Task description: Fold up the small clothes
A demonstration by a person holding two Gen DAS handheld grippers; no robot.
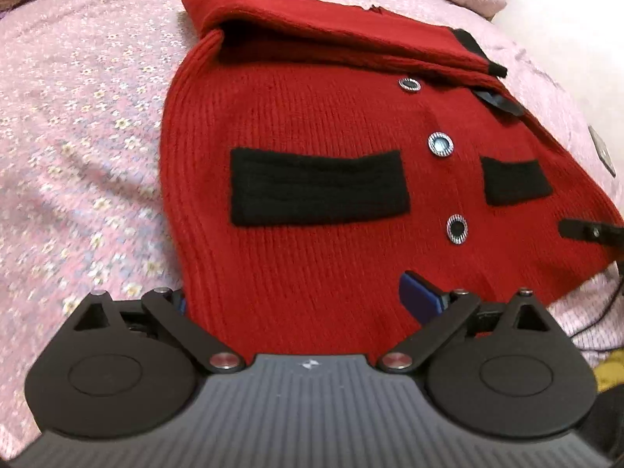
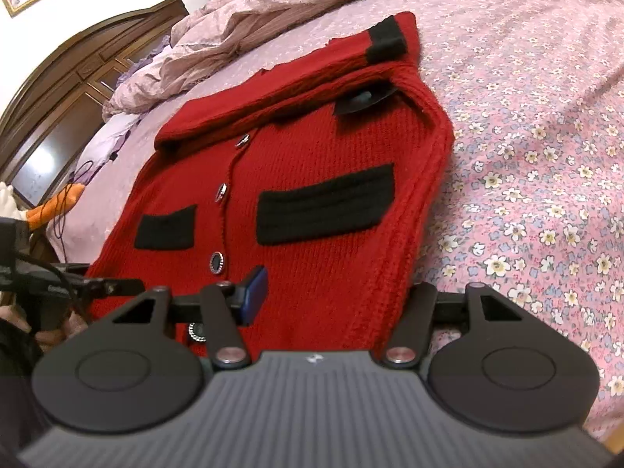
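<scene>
Item, left side: your left gripper (image 1: 300, 296) is standing released, its blue pads (image 1: 421, 298) wide apart and straddling the near left hem corner of the red cardigan (image 1: 312, 117), the knit lying flat between them. Item, centre: the cardigan is lying face up on the pink flowered bedspread (image 1: 78, 117), sleeves folded across its top, black pockets (image 1: 319, 187) flanking the buttons (image 1: 440, 144). Item, right side: your right gripper (image 2: 337, 292) is likewise standing unclenched, bracketing the near right hem corner.
</scene>
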